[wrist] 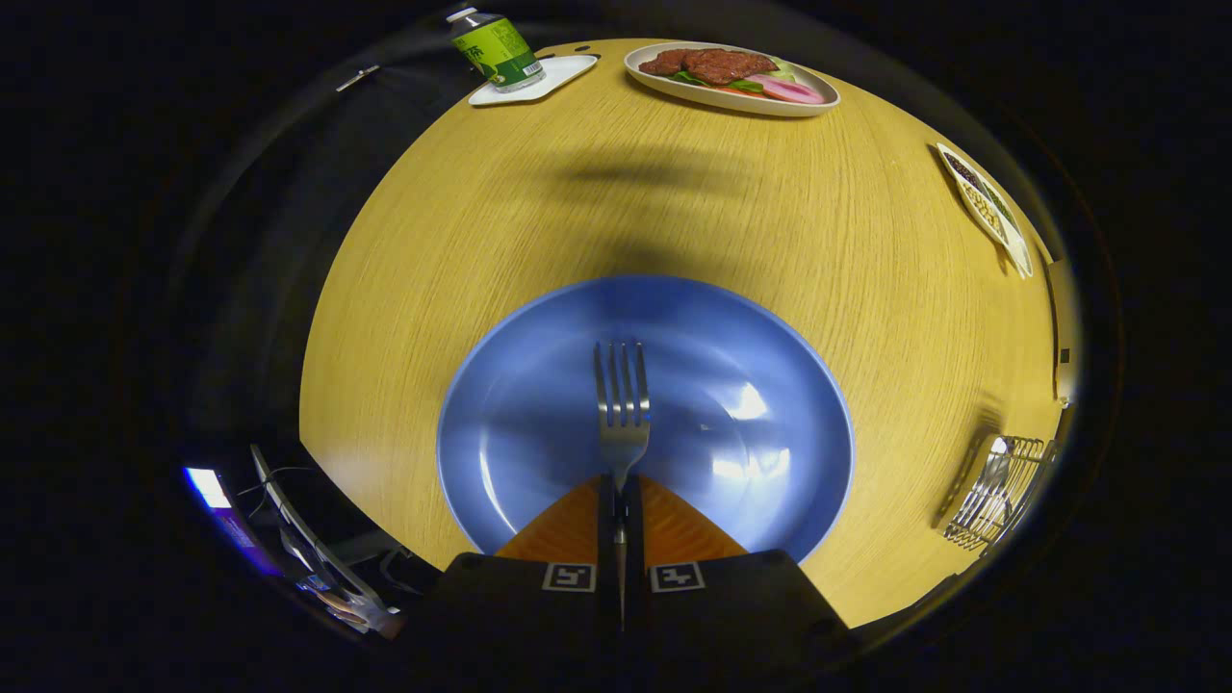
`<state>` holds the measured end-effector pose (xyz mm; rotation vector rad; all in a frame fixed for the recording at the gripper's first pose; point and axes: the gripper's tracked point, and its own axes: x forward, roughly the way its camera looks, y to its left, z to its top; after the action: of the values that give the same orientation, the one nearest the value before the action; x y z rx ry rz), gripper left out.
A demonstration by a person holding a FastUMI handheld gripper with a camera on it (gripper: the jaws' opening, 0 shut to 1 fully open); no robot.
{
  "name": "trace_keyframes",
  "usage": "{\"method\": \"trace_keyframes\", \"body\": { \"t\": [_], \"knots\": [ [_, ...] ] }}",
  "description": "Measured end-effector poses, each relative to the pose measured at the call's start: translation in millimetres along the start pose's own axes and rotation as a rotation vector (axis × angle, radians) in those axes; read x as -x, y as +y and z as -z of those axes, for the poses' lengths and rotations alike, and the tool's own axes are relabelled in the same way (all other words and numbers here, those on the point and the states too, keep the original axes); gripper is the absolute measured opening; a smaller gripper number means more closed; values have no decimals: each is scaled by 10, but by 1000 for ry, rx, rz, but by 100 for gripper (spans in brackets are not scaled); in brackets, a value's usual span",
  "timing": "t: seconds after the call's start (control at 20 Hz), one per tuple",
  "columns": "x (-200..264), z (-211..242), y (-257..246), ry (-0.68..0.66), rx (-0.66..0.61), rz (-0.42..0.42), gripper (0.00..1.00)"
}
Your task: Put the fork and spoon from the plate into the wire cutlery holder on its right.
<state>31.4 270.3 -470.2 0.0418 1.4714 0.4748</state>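
- Gripper (621, 493): two orange fingers (563, 529) with black bodies, drawn together on the handle of a fork, one on each side. Each black body carries a small square black-and-white marker.
- Fork (622, 404): metal, four tines, held by its handle between the fingers. The tines point forward, away from the gripper, over the middle of the plate. Whether the tines touch the plate cannot be told.
- Plate (539, 385): blue, round and shallow, on the table just ahead of and under the fingers, with bright light spots on its right half.
- Wire cutlery holder (996, 491): metal wire, on the table well to the right of the plate, near the table's edge. A metal piece seems to stand inside it; what it is cannot be told.
- Table (462, 241): light wood grain.
- Bottle (496, 48): green label with light writing too small to read, white cap, standing on a small white tray (563, 72) at the far side of the table.
- Oval dish (731, 96): white, far side, holding brown meat slices, green leaves and pink slices.
- Long dish (991, 217): white, far right edge, holding dark and pale small bits in sections.
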Motion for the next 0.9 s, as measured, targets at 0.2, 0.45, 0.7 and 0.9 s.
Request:
{"method": "trace_keyframes", "body": {
  "t": [0.2,0.45,0.7,0.9],
  "knots": [
    [195,-51,94,-19,-26,-62,6],
    [620,-128,53,-45,-14,-126,6],
    [1308,-105,-319,-57,-1,-172,6],
    [1779,5,-879,-55,10,-143,6]
  ]
}}
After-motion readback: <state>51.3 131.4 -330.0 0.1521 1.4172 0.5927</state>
